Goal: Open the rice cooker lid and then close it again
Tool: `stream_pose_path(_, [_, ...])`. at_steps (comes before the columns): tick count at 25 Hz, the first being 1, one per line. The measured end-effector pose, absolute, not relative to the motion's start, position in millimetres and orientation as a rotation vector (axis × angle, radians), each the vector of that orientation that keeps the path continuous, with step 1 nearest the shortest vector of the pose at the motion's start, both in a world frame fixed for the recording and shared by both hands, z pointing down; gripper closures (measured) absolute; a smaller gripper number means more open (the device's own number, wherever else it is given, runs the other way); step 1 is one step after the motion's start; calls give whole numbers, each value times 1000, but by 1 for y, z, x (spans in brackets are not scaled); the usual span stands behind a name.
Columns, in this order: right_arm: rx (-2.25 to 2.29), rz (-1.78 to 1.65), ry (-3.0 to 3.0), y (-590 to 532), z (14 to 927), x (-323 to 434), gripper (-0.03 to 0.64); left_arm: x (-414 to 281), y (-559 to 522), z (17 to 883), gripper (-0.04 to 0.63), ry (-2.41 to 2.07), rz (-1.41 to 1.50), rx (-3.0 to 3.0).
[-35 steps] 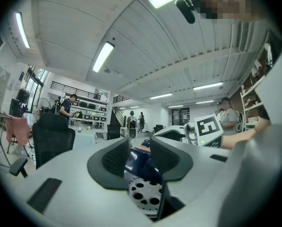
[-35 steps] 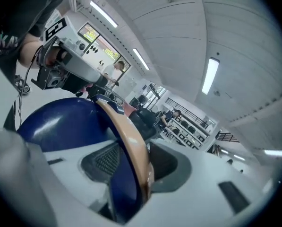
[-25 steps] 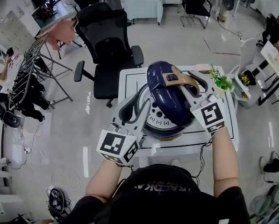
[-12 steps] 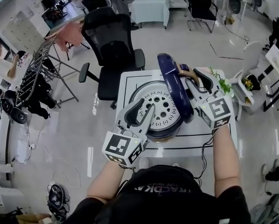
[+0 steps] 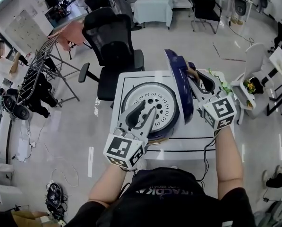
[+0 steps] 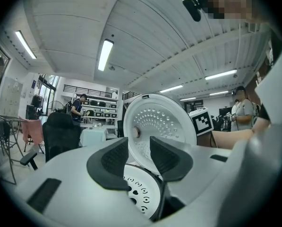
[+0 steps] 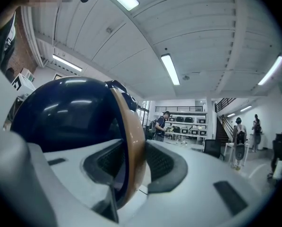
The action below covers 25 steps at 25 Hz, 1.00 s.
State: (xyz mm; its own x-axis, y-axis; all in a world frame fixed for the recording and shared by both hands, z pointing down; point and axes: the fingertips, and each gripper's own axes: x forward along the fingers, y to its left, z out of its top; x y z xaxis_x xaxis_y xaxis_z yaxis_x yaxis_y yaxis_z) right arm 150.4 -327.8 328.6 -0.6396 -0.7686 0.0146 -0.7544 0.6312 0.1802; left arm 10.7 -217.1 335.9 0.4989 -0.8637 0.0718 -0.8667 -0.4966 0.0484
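The rice cooker [image 5: 150, 107] stands on a white table [image 5: 131, 79], its holed inner plate [image 6: 136, 193] exposed. Its dark blue lid [image 5: 178, 86] stands upright on the right side. The lid's white underside [image 6: 159, 122] faces my left gripper. My right gripper [image 5: 197, 82] is shut on the lid's tan handle [image 7: 131, 141]; its jaws have just been closing with the handle between them. The blue dome [image 7: 60, 117] fills the left of the right gripper view. My left gripper [image 5: 141, 113] hovers over the cooker's near rim, jaws apart, nothing between them [image 6: 138, 150].
A black office chair [image 5: 113, 37] stands behind the table. A small green plant [image 5: 221, 82] sits at the table's right edge, beside a white chair [image 5: 254, 56]. A drying rack [image 5: 37, 74] stands at the left. People stand far off in the room.
The lid has swung from tilted over the pot to upright at the right, uncovering the inner plate. My right gripper travelled with it. My left gripper shifted a little along the near rim.
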Motion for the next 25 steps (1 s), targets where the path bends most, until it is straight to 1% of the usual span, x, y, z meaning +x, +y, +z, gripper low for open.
stream_pose_path(7, [1261,-206,-2772,-331,331,165,480,26,-209,343,459,-1578,41,2584])
stream_pose_path(15, [1295,-68,-2831,-322,340,189,476,33,-179,350,451,-1655,42,2515])
stream_pose_path(25, [1402,26,-2893,-260,342,221,471,37,-137,370,420,-1626,86,2486])
